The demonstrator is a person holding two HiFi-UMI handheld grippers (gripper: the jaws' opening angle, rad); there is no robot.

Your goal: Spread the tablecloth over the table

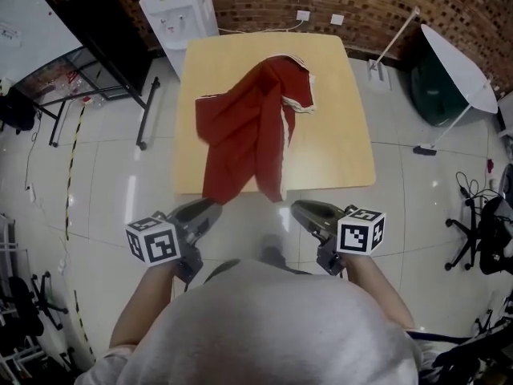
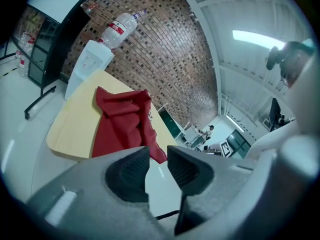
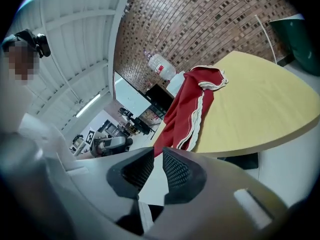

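A crumpled red tablecloth with white edging lies bunched across the middle of the square wooden table, its lower end hanging over the near edge. Both grippers hover short of that edge, apart from the cloth. My left gripper is below the hanging corner, and my right gripper is to its right. In the left gripper view the left gripper is slightly open and empty, with the cloth ahead on the table. In the right gripper view the right gripper shows a narrow empty gap, facing the cloth.
A white water dispenser stands just beyond the table's far left corner. A black rack is at the left, and a tilted white board on a stand is at the right. An office chair stands further right. The floor is white tile.
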